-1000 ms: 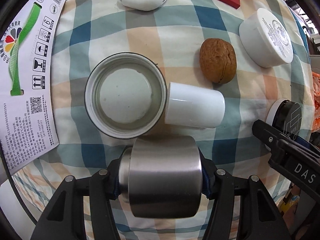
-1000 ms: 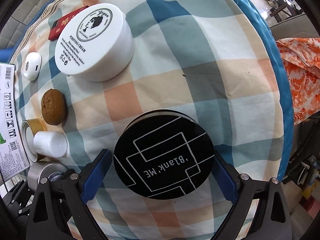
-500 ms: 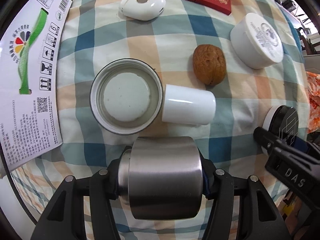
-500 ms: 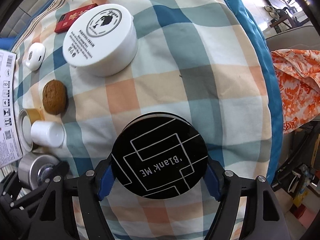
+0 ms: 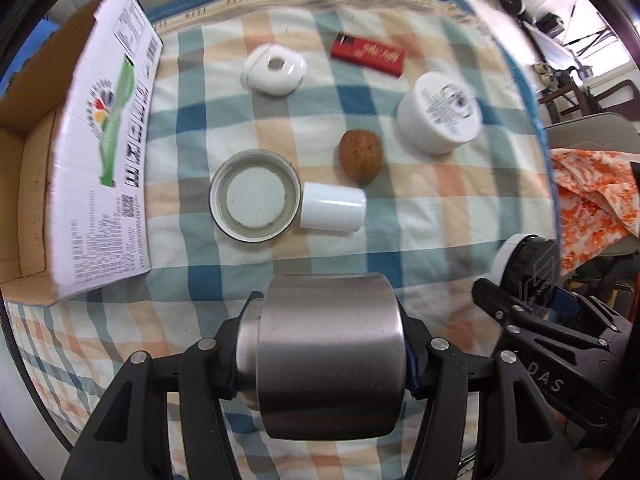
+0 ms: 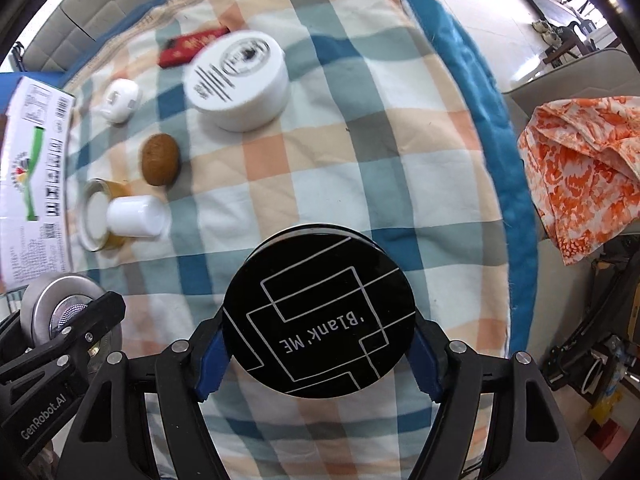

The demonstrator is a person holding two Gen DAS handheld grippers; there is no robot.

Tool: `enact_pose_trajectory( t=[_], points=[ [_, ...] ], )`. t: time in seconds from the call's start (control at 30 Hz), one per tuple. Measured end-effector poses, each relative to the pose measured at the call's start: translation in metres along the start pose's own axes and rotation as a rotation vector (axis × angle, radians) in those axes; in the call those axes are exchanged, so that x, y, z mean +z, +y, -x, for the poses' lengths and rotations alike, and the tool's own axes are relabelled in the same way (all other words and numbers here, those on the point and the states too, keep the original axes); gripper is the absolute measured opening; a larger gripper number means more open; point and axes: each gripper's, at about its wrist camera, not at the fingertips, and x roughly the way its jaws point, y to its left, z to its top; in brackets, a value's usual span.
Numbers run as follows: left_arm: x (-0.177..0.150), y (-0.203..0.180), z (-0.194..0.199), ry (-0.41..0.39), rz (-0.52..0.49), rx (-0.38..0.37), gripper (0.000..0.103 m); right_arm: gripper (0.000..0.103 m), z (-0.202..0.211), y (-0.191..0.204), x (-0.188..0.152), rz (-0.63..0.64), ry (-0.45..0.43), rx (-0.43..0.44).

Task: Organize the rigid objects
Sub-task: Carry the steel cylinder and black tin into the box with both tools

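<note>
Steel cylinder (image 5: pixel 328 356) clamped crosswise in left gripper (image 5: pixel 324 360), black round compact (image 6: pixel 318 314) pinched in right gripper (image 6: pixel 318 344) whose jaws just closed in; carry both level to cardboard box (image 5: pixel 108 152) ahead-left, avoiding the walnut (image 5: pixel 360 154)

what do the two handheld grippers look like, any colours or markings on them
Both are black plastic two-finger grippers with angular, cut-out linkage arms and silver rivets at the joints. The left gripper has dark blue pads, mostly hidden; seen from the right wrist camera its side reads GenRobot.AI in white. The right gripper has bright blue pads; from the left wrist camera its side shows white letters DAS. No cables or sleeves visible.
</note>
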Motion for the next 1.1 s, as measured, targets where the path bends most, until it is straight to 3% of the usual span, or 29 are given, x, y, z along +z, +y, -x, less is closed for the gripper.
enact_pose_trajectory(
  t=[0.17, 0.3, 0.43, 0.63, 0.87, 1.1],
  points=[
    [0.007, 0.015, 0.038, -0.051, 0.015, -0.062, 0.055, 0.076, 0.037, 0.017, -0.011, 0.029, -0.053, 0.038],
    [0.012, 0.061, 0.082, -0.105, 0.042, -0.104, 0.055, 0.076, 0.07, 0.042, -0.011, 0.057, -0.086, 0.079],
    [0.024, 0.112, 0.12, -0.143, 0.075, -0.129, 0.055, 0.076, 0.102, 0.092, -0.011, 0.094, -0.127, 0.133],
    [0.033, 0.201, 0.142, -0.173, 0.151, -0.144, 0.055, 0.077, 0.123, 0.184, -0.007, 0.158, -0.153, 0.189],
    [0.061, 0.304, 0.151, -0.186, 0.188, -0.115, 0.055, 0.076, 0.112, 0.294, 0.015, 0.206, -0.154, 0.205],
    [0.114, 0.378, 0.108, -0.122, 0.211, -0.125, 0.055, 0.077, 0.059, 0.369, 0.059, 0.19, -0.107, 0.216]
  ],
)
